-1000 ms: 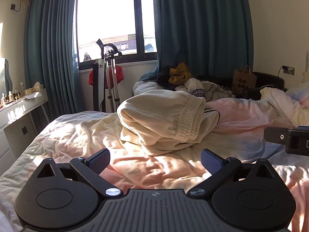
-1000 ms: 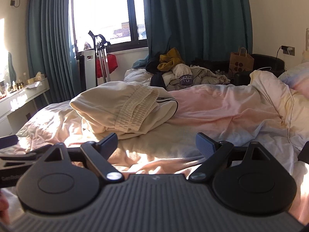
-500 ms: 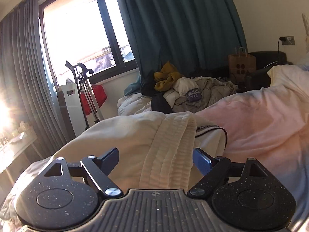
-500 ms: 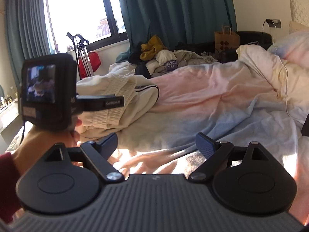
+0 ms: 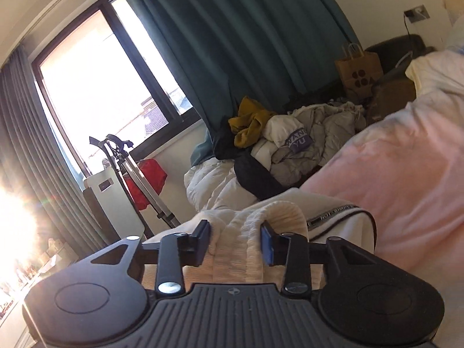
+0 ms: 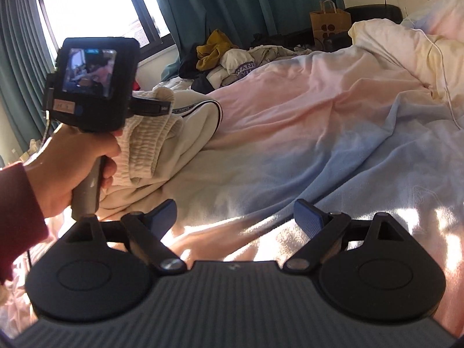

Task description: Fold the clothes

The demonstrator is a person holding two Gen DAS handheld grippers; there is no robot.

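Left wrist view shows the left tool [image 5: 235,243] closed on the ribbed waistband [image 5: 249,249] of the cream garment [image 5: 342,229], its two blue pads pinching a bunched ridge of the elastic. That garment, which looks like sweatpants with a dark printed tape along one edge, lies crumpled on the bed [image 6: 290,133], on the window side of the pink and blue duvet. It is soft, thick and limp, light enough for one tool, I judge, though it will sag and drag from any single grip; the gathered waistband is the firmest, least slippery place to hold, and a second grip further along that band or at a leg hem would let it be spread flat. In the right wrist view the right tool [image 6: 242,216] stands wide open, holding nothing, over bare duvet beside the garment. Count: one cream garment in hand, two tools, and one mixed heap of unsorted clothes [image 6: 229,58] beyond the bed.
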